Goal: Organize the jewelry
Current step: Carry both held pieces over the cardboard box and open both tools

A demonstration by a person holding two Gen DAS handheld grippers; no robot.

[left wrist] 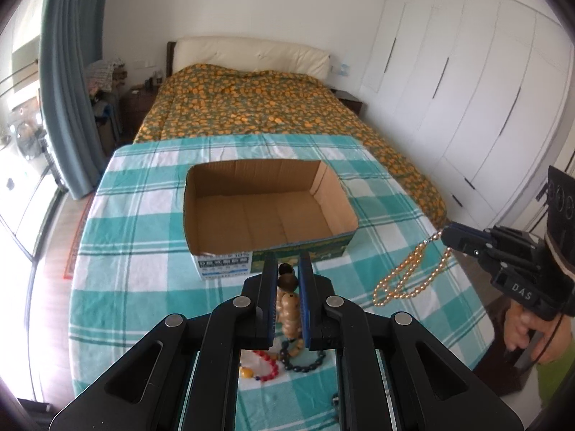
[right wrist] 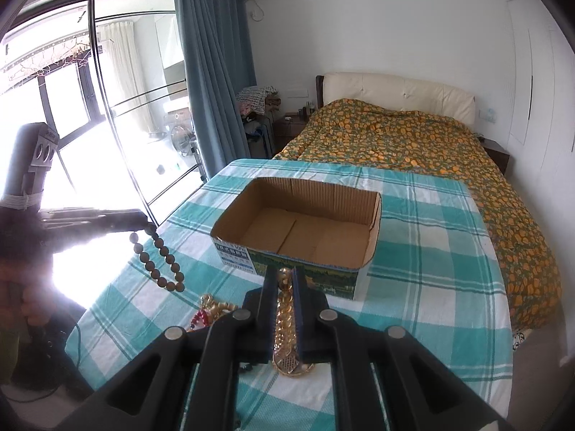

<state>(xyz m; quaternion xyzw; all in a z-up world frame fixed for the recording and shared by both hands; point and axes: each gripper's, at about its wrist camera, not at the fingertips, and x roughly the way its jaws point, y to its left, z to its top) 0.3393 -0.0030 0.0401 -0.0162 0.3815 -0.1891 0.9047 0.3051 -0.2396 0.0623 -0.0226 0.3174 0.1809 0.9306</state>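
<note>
Above the checked bench (left wrist: 143,215), both tongs are closed on jewelry clear of the cloth. Left tongs (left wrist: 287,269) pinch a strand of brown wooden beads (right wrist: 158,262), which dangles beneath them; right tongs (right wrist: 285,280) pinch a pale gold bead necklace (left wrist: 406,276), likewise hanging. Step in hand, by judgement: carrying both pieces to the empty cardboard box (left wrist: 266,212) just ahead. Next move calls for bringing each strand over the rim before release. More jewelry, red beads (left wrist: 267,366) among it, lies on the cloth below.
</note>
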